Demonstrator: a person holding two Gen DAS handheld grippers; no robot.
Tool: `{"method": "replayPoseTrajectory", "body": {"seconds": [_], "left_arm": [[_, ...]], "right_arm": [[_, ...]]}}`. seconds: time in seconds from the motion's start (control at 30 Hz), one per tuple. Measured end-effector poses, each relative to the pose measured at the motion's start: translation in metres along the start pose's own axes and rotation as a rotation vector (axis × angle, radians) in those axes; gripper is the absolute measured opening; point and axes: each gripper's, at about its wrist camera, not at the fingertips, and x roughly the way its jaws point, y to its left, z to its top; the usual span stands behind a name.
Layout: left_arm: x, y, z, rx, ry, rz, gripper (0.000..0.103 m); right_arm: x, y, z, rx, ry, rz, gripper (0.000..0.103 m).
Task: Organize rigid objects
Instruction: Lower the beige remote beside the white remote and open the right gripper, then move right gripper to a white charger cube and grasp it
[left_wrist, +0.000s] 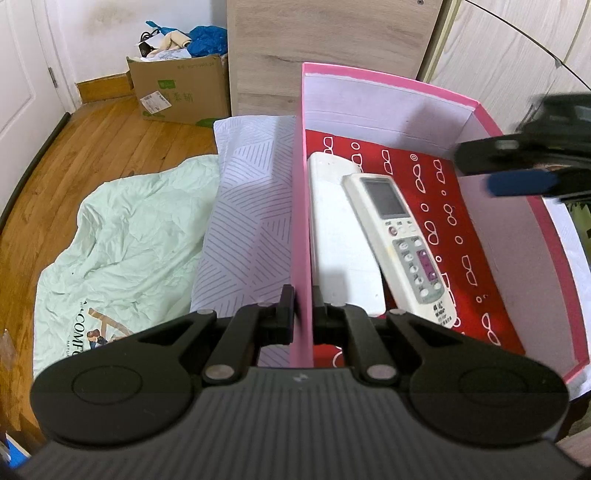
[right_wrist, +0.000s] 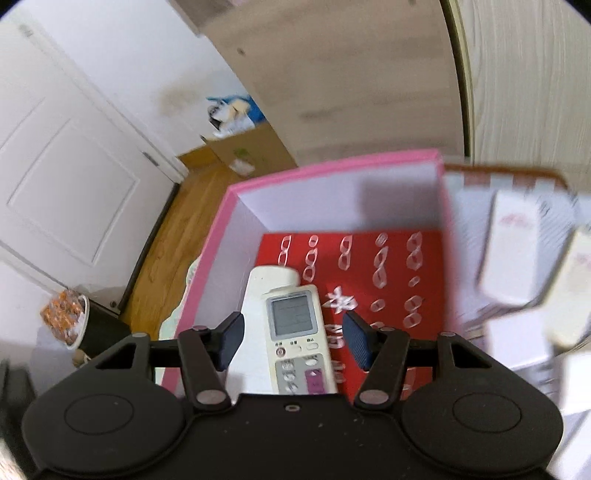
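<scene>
In the left wrist view, a mint quilt (left_wrist: 125, 236) lies at 9 o'clock on the wood floor (left_wrist: 110, 144), with one cardboard box (left_wrist: 184, 92) of odds and ends at 11 o'clock against the white wall. Just right of the quilt sits a striped pillow (left_wrist: 243, 206), touching the pink box (left_wrist: 301, 206). The left gripper (left_wrist: 300, 306) is clenched on that box's left wall, one finger outside and one inside. Inside, on the red patterned bottom, lie two remotes: a plain white one (left_wrist: 332, 229) along the left wall, and a buttoned one with a screen (left_wrist: 406, 243) leaning across it, tilted. At 2 o'clock the right gripper (left_wrist: 517, 166) hangs blurred over the right wall.

In the right wrist view, a white door (right_wrist: 66, 184) fills 9 o'clock, with a cup of orange snacks (right_wrist: 64, 317) at 8 o'clock. The right gripper (right_wrist: 293, 339) is released, its blue pads (right_wrist: 231, 341) wide apart above the screen remote (right_wrist: 295, 332), not touching it. Nothing blocks the box's open right half. At 3 o'clock, outside the box, stand two blurred white cartons (right_wrist: 517, 251)
</scene>
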Motion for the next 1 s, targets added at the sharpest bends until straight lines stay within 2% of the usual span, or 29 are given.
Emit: {"method": "replayPoseTrajectory", "body": {"seconds": [0.17,0.27,0.33,0.47,0.63,0.77,0.87,1.0], "left_arm": [[-0.001,-0.001,-0.001,0.007,-0.001,0.008,0.006],[-0.001,-0.002,-0.002,0.010,-0.002,0.009,0.006],[-0.001,-0.002,-0.002,0.005,-0.002,0.004,0.006],[-0.001,-0.003,-0.001,0.011,-0.001,0.006,0.006],[0.001,-0.004,-0.001,0.006,-0.002,0.006,0.006],[0.001,-0.003,0.001,-0.008,0.008,0.004,0.006],[0.001,-0.004,0.003,-0.011,0.007,0.011,0.006],[0.001,-0.003,0.003,-0.022,0.010,0.013,0.006]], "right_arm": [[-0.056,-0.015,-0.015,-0.152,-0.143,-0.013,0.072],[-0.080,-0.032,-0.027,-0.226,-0.260,-0.067,0.076],[-0.089,-0.045,-0.032,-0.272,-0.293,-0.113,0.080],[-0.094,-0.078,-0.039,-0.288,-0.247,-0.193,0.080],[-0.086,-0.107,-0.057,-0.367,-0.104,-0.203,0.079],[-0.081,-0.109,-0.076,-0.482,-0.045,-0.143,0.077],[-0.071,-0.099,-0.093,-0.601,-0.004,-0.084,0.072],[-0.050,-0.089,-0.110,-0.667,0.039,-0.087,0.070]]}}
